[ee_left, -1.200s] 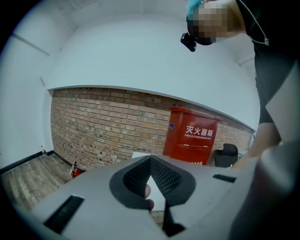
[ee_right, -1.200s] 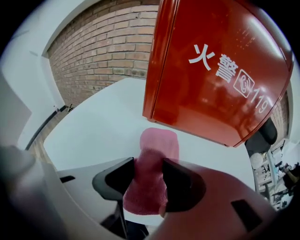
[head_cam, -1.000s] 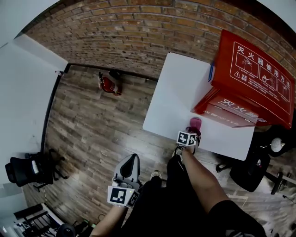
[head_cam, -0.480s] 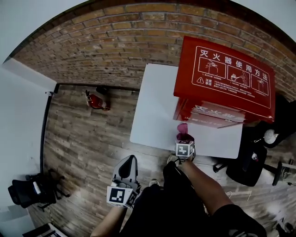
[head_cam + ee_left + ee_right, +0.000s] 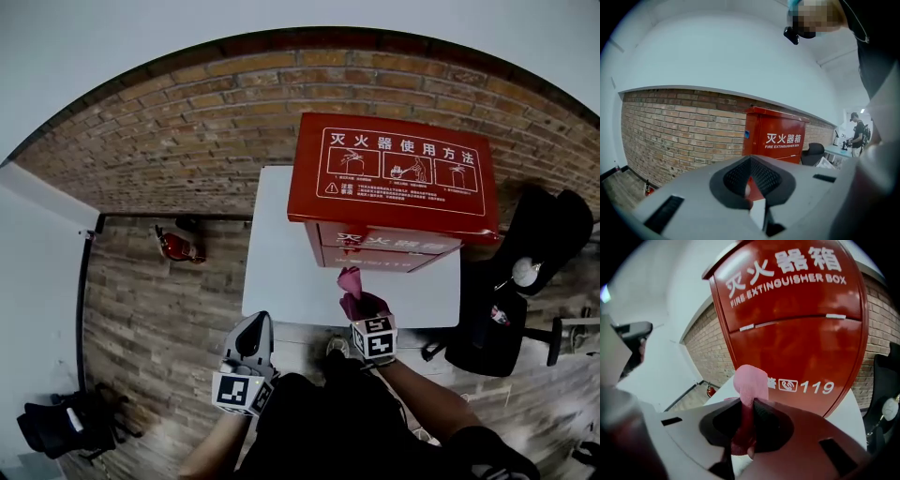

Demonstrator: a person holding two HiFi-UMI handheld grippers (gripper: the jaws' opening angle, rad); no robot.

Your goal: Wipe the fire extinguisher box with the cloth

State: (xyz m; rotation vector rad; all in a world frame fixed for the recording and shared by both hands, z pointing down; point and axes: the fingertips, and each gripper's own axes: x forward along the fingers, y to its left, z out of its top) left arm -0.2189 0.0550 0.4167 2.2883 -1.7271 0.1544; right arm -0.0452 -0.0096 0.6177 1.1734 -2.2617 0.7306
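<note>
- Head view: the red fire extinguisher box (image 5: 394, 178) stands at the far side of the white table (image 5: 281, 281), against the brick wall (image 5: 187, 141).
- The right gripper (image 5: 359, 302) is at the near edge of the table, at 6 o'clock from the box. It pinches a pink cloth (image 5: 350, 279). The cloth sticks up toward the box front, very close to it; I cannot tell if they touch.
- The left gripper (image 5: 254, 328) is at 8 o'clock from the right one, off the table, over the wood floor.
- A small red extinguisher (image 5: 175, 246) lies on the floor at 9 o'clock from the table.
- Left gripper view: the left gripper (image 5: 751, 183) has its jaws pressed together with nothing in them. The box (image 5: 776, 136) is ahead at 12 o'clock.
- Right gripper view: the right gripper (image 5: 746, 430) squeezes the cloth (image 5: 750, 385), which pokes up at 12 o'clock. The box (image 5: 797, 333) fills the view right behind it.
</note>
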